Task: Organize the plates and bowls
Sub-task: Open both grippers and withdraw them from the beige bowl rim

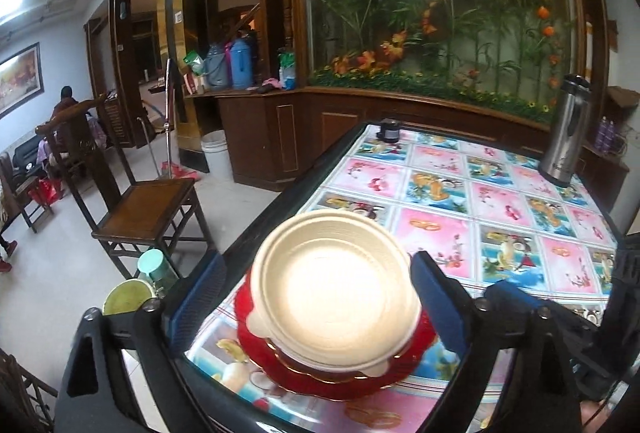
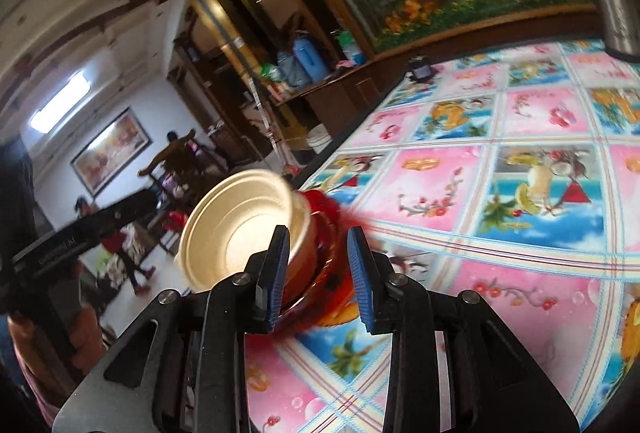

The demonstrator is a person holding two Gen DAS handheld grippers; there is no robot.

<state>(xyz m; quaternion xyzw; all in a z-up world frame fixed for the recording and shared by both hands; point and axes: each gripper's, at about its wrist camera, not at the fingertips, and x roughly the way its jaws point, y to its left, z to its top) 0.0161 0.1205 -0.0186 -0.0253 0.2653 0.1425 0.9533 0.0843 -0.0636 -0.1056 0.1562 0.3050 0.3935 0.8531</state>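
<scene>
A cream bowl (image 1: 334, 297) sits on a red plate (image 1: 256, 345) at the near left corner of the table (image 1: 500, 201). My left gripper (image 1: 316, 305) is open, its blue pads on either side of the bowl, apart from it. In the right wrist view the same bowl (image 2: 240, 229) and red plate (image 2: 324, 217) lie just ahead. My right gripper (image 2: 318, 273) is open, its left pad (image 2: 278, 273) in front of the bowl's side and its right pad beyond the plate. It also shows at the right edge of the left wrist view (image 1: 560, 317).
A steel thermos (image 1: 566, 137) stands at the far right of the table and a small black device (image 1: 389, 131) at the far edge. A wooden chair (image 1: 140, 209) and a green cup (image 1: 154, 269) are left of the table. People sit in the far left room.
</scene>
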